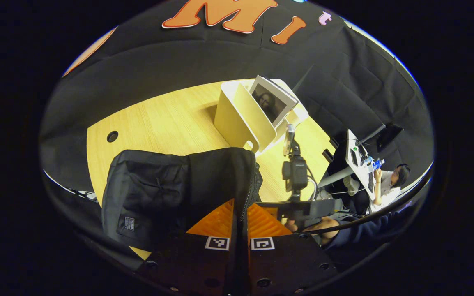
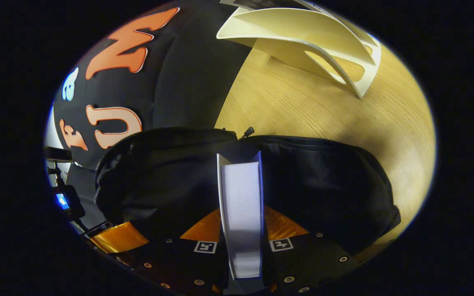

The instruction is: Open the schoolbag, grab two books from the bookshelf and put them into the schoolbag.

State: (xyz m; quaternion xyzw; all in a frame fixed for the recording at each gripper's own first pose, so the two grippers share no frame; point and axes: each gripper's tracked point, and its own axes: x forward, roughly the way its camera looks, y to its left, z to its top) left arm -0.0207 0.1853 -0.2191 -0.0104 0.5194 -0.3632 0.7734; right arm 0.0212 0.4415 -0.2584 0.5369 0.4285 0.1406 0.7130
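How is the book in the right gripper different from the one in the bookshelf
The book in the right gripper is clamped between the fingers over the schoolbag, page edges toward the camera; the book in the bookshelf leans in its slot, picture cover showing. Both are thin.

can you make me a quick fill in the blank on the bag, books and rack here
1. The right tongs are shut on a ____, held over the open schoolbag.
2. The left tongs pinch the edge of the ____.
3. One book leans in the white ____ on the table.

Missing words: book; schoolbag; bookshelf
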